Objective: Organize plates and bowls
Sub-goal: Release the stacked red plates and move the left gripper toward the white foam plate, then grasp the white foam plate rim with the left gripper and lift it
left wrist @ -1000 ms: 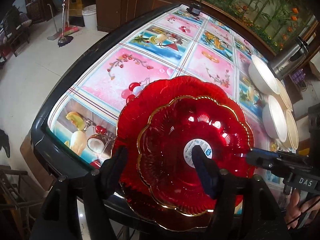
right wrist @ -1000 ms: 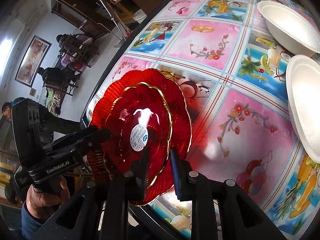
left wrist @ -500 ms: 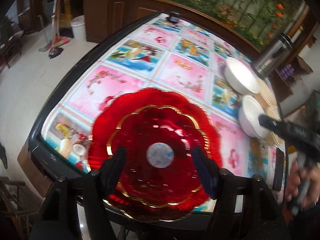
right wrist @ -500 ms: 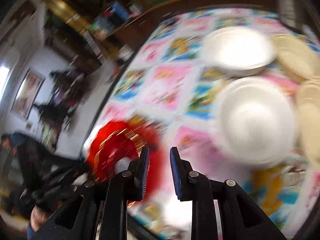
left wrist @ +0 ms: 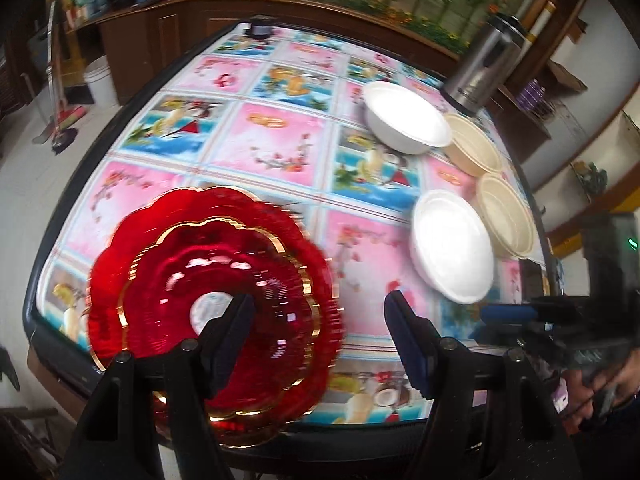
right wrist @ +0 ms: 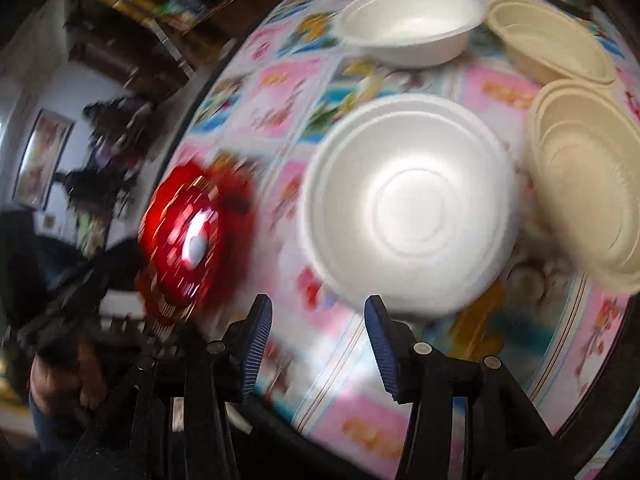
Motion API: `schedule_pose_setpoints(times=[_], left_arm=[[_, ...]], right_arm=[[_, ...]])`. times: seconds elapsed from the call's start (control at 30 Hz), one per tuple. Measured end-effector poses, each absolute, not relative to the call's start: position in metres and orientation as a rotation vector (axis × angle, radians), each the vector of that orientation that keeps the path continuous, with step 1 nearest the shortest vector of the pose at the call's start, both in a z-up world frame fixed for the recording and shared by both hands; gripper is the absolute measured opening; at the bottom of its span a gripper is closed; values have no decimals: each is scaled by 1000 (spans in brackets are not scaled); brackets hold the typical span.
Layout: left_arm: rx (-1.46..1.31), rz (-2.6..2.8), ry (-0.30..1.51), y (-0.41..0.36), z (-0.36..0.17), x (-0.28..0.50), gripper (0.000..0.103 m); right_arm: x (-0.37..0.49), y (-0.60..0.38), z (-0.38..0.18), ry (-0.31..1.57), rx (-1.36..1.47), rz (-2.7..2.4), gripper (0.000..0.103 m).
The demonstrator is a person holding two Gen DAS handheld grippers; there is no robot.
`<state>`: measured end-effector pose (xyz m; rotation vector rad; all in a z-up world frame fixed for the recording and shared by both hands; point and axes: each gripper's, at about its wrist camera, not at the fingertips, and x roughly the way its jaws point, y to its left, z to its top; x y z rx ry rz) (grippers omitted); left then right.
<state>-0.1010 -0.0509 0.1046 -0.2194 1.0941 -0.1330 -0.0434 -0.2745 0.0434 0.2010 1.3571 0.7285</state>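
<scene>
Two red scalloped plates with gold rims (left wrist: 208, 292) lie stacked at the table's near left corner; they also show in the right wrist view (right wrist: 188, 240), blurred. My left gripper (left wrist: 316, 336) is open and empty, above the table just right of the stack. My right gripper (right wrist: 316, 340) is open and empty, in front of a white foam bowl (right wrist: 408, 204). That bowl also shows in the left wrist view (left wrist: 452, 246). A second white bowl (left wrist: 406, 118) (right wrist: 408, 24) sits farther back. Two cream bowls (left wrist: 506, 212) (right wrist: 588, 176) stand at the right edge.
The table (left wrist: 280, 148) has a pink and blue picture cloth and a dark rim. A steel kettle (left wrist: 484, 64) stands at the far right. A small dark object (left wrist: 260, 28) sits at the far end. The right gripper's body (left wrist: 560, 320) is at the lower right.
My left gripper has pulled back and swung right, off the red plates. My right gripper has opened and moved right, from the plates to the white bowl.
</scene>
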Motion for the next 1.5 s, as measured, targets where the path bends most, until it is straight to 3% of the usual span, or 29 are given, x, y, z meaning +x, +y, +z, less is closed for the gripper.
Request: schedule_pose_setpoints(times=[0.23, 0.37, 0.43, 0.5, 0.6, 1.0, 1.03, 1.1, 1.17, 1.5], left_arm=[[-201, -212, 1123, -86, 101, -84, 67], [-212, -240, 1139, -105, 99, -62, 67], [-201, -255, 1143, -115, 97, -51, 67], [-175, -258, 1147, -125, 95, -40, 64], [-122, -247, 1151, -137, 90, -25, 46], [-82, -258, 1215, -154, 59, 0, 44], [-82, -271, 1218, -156, 56, -1, 30], [-80, -298, 1233, -161, 51, -4, 12], [-59, -299, 1227, -166, 51, -11, 11], [-95, -273, 1178, -165, 67, -42, 12]], right_arm=[[-44, -358, 61, 1187, 339, 491, 50], [-40, -387, 47, 1196, 442, 427, 26], [-36, -395, 41, 1207, 486, 427, 21], [-35, -395, 39, 1205, 486, 413, 21], [-29, -393, 38, 1204, 488, 406, 21], [3, -371, 10, 1254, 467, 390, 21], [4, -370, 9, 1258, 461, 391, 21], [2, -365, 9, 1254, 434, 385, 21], [-2, -359, 11, 1246, 411, 414, 10], [-30, -364, 38, 1185, 359, 457, 10]])
